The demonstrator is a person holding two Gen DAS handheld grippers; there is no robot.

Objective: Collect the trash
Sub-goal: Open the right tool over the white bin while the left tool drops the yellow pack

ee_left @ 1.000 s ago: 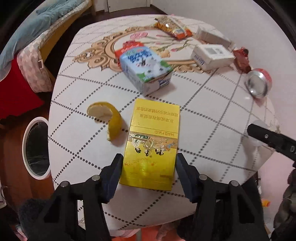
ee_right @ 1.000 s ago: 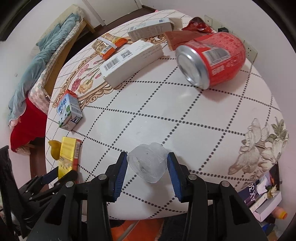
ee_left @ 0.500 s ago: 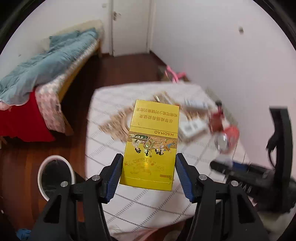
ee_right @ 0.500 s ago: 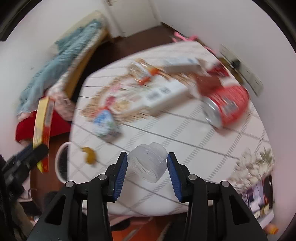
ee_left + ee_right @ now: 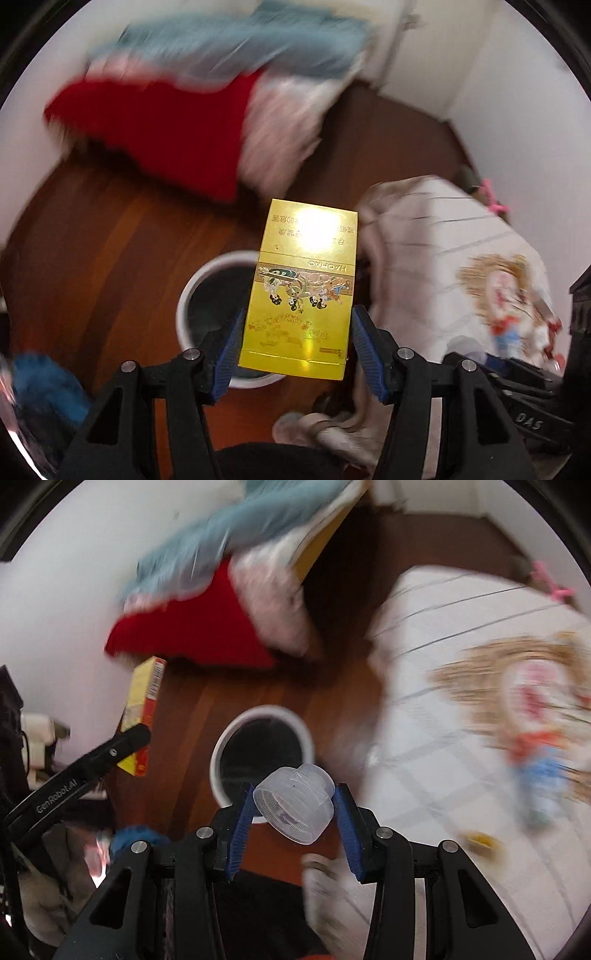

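My left gripper [image 5: 295, 350] is shut on a yellow carton box [image 5: 304, 288] and holds it in the air over a white-rimmed round trash bin [image 5: 199, 295] on the wooden floor. The box also shows in the right wrist view [image 5: 142, 698], held by the left gripper's finger. My right gripper [image 5: 293, 814] is shut on a clear plastic cap [image 5: 295, 808] and holds it just in front of the same bin [image 5: 262, 753].
The round table with a white checked cloth [image 5: 461, 738] stands to the right, blurred, with items on it. A bed with red, pink and blue bedding [image 5: 192, 110] lies beyond the bin. A blue fuzzy object [image 5: 48, 384] lies on the floor at lower left.
Both grippers have lifted their items off the table and swung left, from above the table to above the floor bin. Their grips have not changed.
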